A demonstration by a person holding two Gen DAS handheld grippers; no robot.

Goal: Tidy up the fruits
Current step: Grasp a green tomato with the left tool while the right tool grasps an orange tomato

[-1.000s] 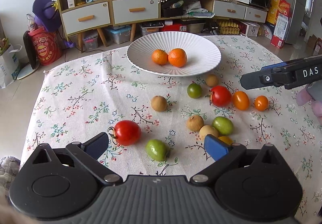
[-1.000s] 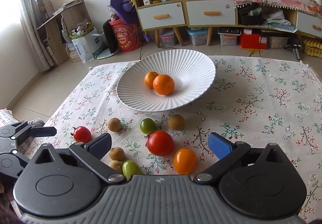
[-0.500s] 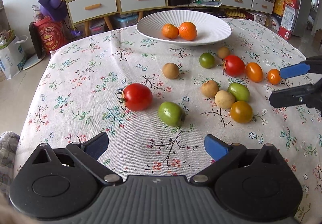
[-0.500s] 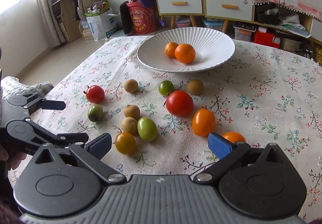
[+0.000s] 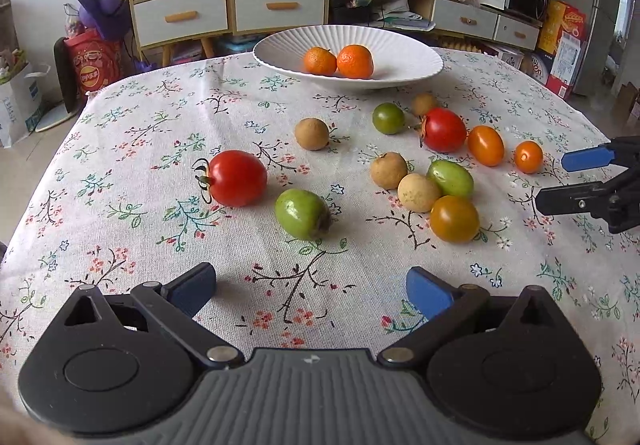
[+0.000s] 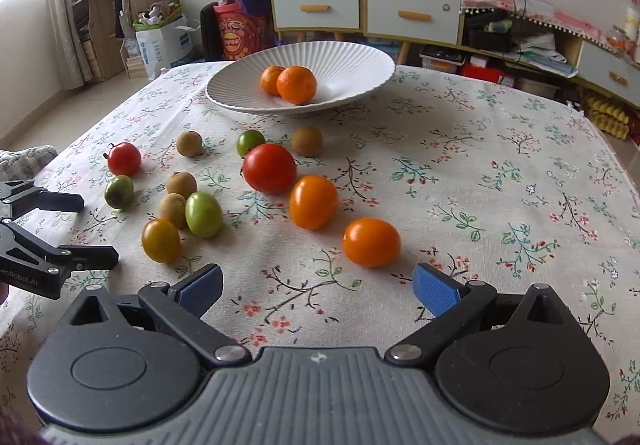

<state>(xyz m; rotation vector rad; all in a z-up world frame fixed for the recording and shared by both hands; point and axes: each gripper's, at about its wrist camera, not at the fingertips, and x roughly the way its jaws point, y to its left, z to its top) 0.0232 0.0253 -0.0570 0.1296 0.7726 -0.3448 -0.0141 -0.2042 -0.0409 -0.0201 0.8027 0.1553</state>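
Fruits lie scattered on the desk (image 5: 120, 173), two oranges (image 5: 338, 61) already in the white bowl (image 5: 416, 59). They look light, smooth and soft-skinned, apt to roll, so grip gently across the middle. Left gripper (image 5: 310, 287) and right gripper (image 6: 316, 285) both have jaws wide apart, holding nothing. Since a second ago both have dropped lower and pulled back; the nearest orange tomato (image 6: 371, 242) now lies just ahead of the right jaws.

Black grippers, blue-padded fingers (image 5: 430, 291), grey ribbed housings, silver screws
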